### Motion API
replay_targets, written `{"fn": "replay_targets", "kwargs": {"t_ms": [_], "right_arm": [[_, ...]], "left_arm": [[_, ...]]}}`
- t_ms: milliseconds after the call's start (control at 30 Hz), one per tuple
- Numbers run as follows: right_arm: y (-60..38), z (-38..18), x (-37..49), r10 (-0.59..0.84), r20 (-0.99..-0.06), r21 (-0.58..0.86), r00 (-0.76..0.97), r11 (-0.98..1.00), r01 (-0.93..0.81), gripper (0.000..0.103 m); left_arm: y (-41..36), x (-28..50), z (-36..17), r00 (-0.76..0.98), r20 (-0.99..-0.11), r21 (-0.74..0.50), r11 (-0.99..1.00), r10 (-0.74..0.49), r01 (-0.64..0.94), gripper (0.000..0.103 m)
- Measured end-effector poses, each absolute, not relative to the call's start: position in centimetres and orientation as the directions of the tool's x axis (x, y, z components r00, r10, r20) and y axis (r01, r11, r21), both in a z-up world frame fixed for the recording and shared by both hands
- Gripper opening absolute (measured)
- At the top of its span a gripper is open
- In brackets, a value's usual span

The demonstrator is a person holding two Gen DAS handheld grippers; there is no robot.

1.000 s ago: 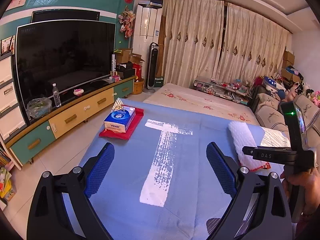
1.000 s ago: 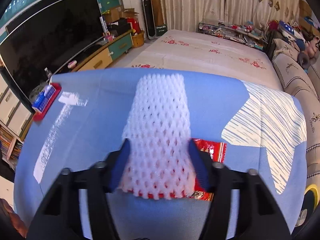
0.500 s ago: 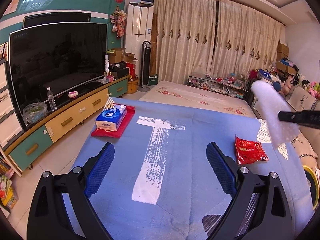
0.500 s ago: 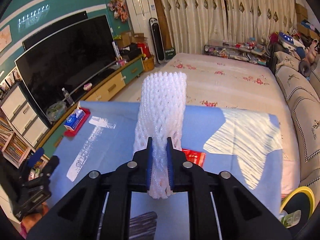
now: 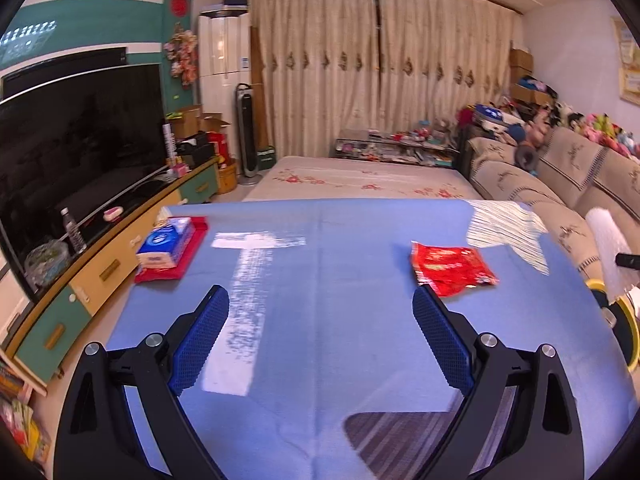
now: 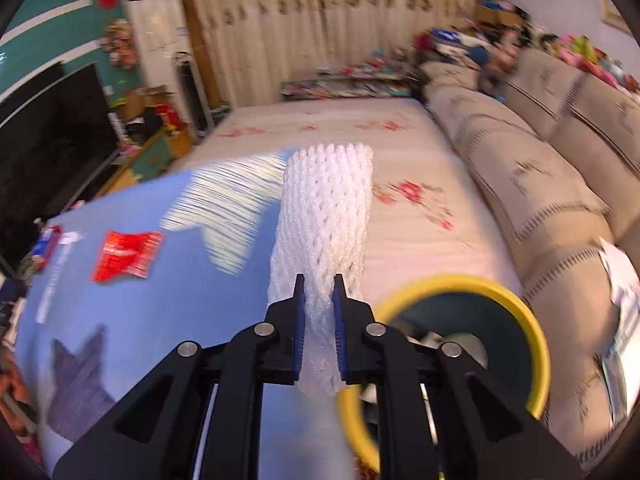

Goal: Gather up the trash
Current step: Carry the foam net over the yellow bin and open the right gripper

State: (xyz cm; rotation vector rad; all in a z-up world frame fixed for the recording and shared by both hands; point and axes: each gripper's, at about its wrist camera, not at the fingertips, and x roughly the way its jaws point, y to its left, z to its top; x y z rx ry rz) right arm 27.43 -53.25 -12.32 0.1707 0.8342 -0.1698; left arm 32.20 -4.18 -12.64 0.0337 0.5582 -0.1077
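My right gripper [image 6: 319,294] is shut on a white foam net sleeve [image 6: 326,216] and holds it in the air past the table's right edge, above a yellow-rimmed bin [image 6: 516,308]. The sleeve also shows at the right edge of the left wrist view [image 5: 610,240], over the bin's rim [image 5: 632,332]. A red snack wrapper [image 5: 450,268] lies flat on the blue tablecloth [image 5: 340,320]; it also shows in the right wrist view [image 6: 126,254]. My left gripper [image 5: 320,332] is open and empty, low over the near middle of the table, left of the wrapper.
A blue tissue pack [image 5: 164,242] on a red tray [image 5: 196,236] sits at the table's left edge. A TV cabinet [image 5: 100,264] with a large TV stands left. A beige sofa [image 6: 540,184] runs along the right, behind the bin. A floral rug [image 5: 360,180] lies beyond the table.
My right gripper closed on the foam sleeve, lifted it off the red wrapper and carried it right, off the table and over the yellow bin. My left gripper stayed open.
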Motion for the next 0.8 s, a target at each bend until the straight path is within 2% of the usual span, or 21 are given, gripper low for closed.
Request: {"fn": "replay_targets", "kwargs": {"t_ms": [133, 167, 200, 267, 400, 567, 700, 800], "right_arm": [[-56.4, -15.3, 26.7, -0.121, -0.781, 0.070, 0.613, 0.958, 0.279, 0.017], [-57.1, -15.8, 26.4, -0.137, -0.780, 0.067, 0.611, 0.952, 0.299, 0.024], [-57.8, -16.1, 26.2, -0.151, -0.778, 0.064, 0.609, 0.946, 0.317, 0.038], [-58.7, -16.6, 25.5, -0.162, -0.771, 0.079, 0.616, 0.935, 0.345, 0.046], [-59.5, -17.1, 24.5, -0.174, -0.761, 0.075, 0.625, 0.933, 0.351, 0.052], [-59.0, -16.9, 24.3, -0.158, -0.758, 0.085, 0.633, 0.938, 0.335, 0.055], [-59.1, -16.4, 24.0, -0.154, -0.746, 0.095, 0.647, 0.938, 0.333, 0.057], [-59.1, -15.8, 23.8, -0.152, -0.737, 0.099, 0.658, 0.939, 0.328, 0.058]], "left_arm": [[-7.4, 32.2, -11.9, 0.807, -0.554, 0.014, 0.967, -0.204, 0.253, 0.092], [-8.1, 32.3, -11.7, 0.794, -0.564, 0.010, 0.959, -0.228, 0.283, 0.092], [-8.7, 32.5, -11.5, 0.778, -0.575, 0.004, 0.950, -0.252, 0.312, 0.092], [-10.3, 33.0, -11.4, 0.739, -0.599, -0.010, 0.926, -0.308, 0.378, 0.092], [-13.6, 33.9, -11.5, 0.683, -0.621, 0.012, 0.867, -0.384, 0.498, 0.092], [-16.3, 36.3, -12.6, 0.645, -0.652, 0.064, 0.820, -0.397, 0.569, 0.092], [-17.4, 38.7, -14.2, 0.609, -0.697, 0.089, 0.797, -0.379, 0.597, 0.086], [-18.3, 40.1, -15.5, 0.603, -0.722, 0.131, 0.788, -0.340, 0.602, 0.085]]}}
